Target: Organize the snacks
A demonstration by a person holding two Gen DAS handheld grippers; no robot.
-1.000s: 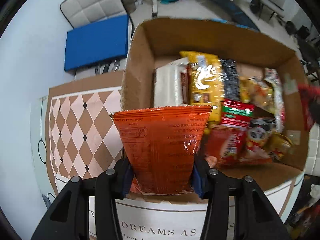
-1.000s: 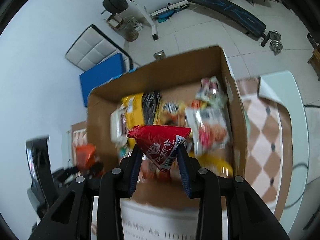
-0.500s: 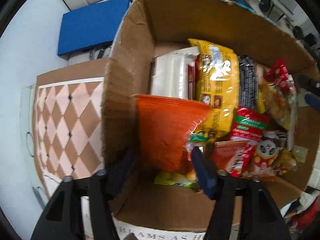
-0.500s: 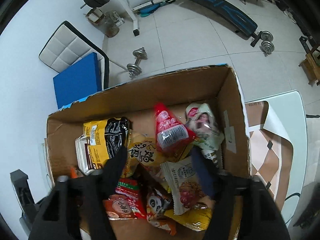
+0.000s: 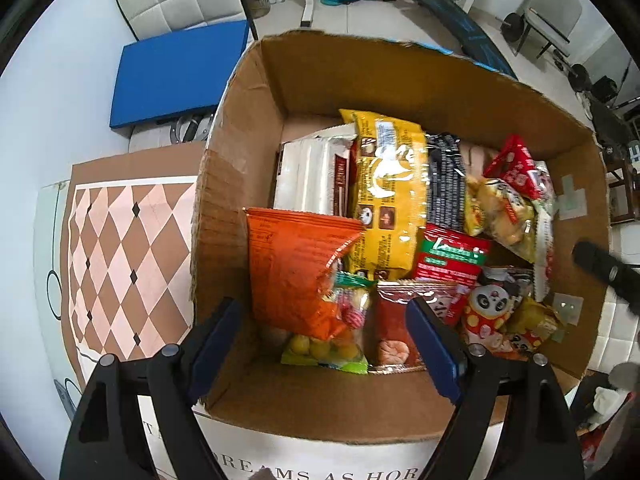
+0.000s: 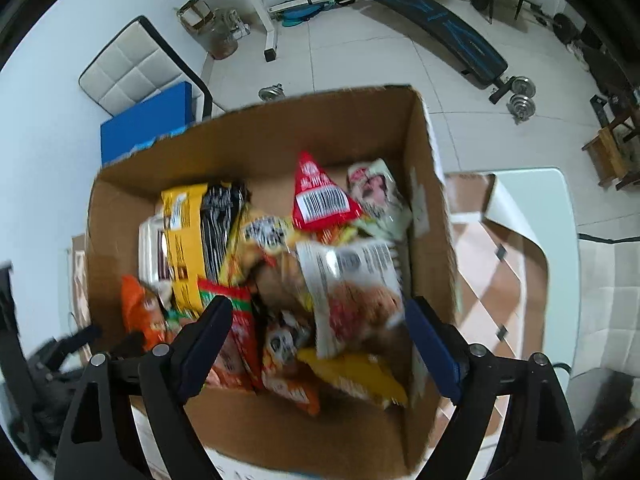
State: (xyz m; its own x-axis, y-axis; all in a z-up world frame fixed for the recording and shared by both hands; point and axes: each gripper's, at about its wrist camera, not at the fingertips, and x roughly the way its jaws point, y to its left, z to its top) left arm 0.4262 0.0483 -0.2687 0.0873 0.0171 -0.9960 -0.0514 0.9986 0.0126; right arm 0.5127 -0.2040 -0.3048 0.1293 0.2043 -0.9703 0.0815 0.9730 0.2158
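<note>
Sitting on tabletop, cardboard box is holding snack packets. Orange packet and red triangular packet, gripped a second ago, are now lying inside. Left tongs and right tongs are opening wide, empty.

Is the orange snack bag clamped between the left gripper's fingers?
No, the orange snack bag lies inside the cardboard box, clear of the left gripper, whose jaws are opening.

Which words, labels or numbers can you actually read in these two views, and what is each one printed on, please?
"REAMS AS HOR", cut off at both ends: on the printed table mat in front of the cardboard box.
Barcode, digits unreadable: on the red triangular packet.
Too small or blurred to read: the print on the orange packet, the yellow packet and the other wrappers.
</note>
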